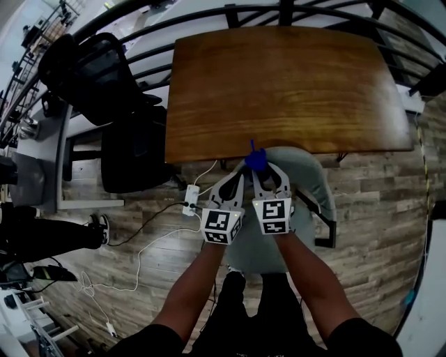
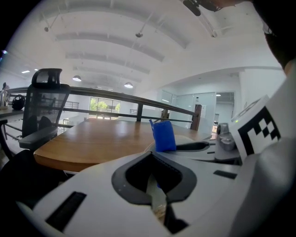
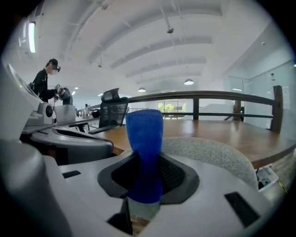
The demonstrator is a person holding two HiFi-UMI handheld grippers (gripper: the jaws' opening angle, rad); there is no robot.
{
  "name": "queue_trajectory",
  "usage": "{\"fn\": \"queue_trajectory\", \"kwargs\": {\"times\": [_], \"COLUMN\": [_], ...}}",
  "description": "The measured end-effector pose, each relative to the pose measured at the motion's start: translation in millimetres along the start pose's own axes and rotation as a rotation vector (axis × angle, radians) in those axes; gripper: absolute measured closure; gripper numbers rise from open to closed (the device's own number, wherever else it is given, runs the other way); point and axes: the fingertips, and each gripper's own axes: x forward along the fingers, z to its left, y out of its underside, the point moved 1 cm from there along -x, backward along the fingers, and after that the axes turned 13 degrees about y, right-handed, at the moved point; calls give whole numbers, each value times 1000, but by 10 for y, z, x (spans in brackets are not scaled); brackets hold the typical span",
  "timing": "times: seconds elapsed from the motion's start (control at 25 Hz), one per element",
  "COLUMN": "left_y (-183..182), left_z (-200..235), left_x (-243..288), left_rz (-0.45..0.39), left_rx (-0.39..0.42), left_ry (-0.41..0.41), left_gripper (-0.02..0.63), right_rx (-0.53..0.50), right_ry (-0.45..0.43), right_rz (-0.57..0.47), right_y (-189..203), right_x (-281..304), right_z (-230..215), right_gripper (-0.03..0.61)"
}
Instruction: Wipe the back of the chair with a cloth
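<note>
A grey upholstered chair (image 1: 311, 183) stands pushed up to the near edge of the wooden table (image 1: 279, 84). Its rounded back (image 3: 210, 155) lies just beyond my right gripper. My right gripper (image 1: 265, 167) is shut on a blue cloth (image 1: 256, 159), which sticks up from between its jaws (image 3: 144, 139). My left gripper (image 1: 233, 181) sits close beside it on the left, shut with nothing in it (image 2: 155, 187). From the left gripper view the blue cloth (image 2: 163, 135) shows just to the right, over the table's edge.
Black office chairs (image 1: 97, 70) stand left of the table. A white power strip (image 1: 189, 199) with cables lies on the wood floor. A dark railing (image 1: 230, 10) runs behind the table. A person (image 3: 45, 81) stands far off, and someone's leg (image 1: 49, 233) shows at left.
</note>
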Motion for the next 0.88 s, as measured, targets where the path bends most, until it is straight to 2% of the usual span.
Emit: {"fn": "queue_trajectory", "kwargs": {"times": [0.88], "left_y": [15], "left_z": [-647], "left_x": [639], "left_rz": [-10], "left_rx": [16], "left_ry": [139], "left_gripper": [611], "right_rx": [43], "right_ry": [192], "right_rz": [3], "right_y": [220], "right_x": [-173], "right_z": [-1082], "right_gripper": [459]}}
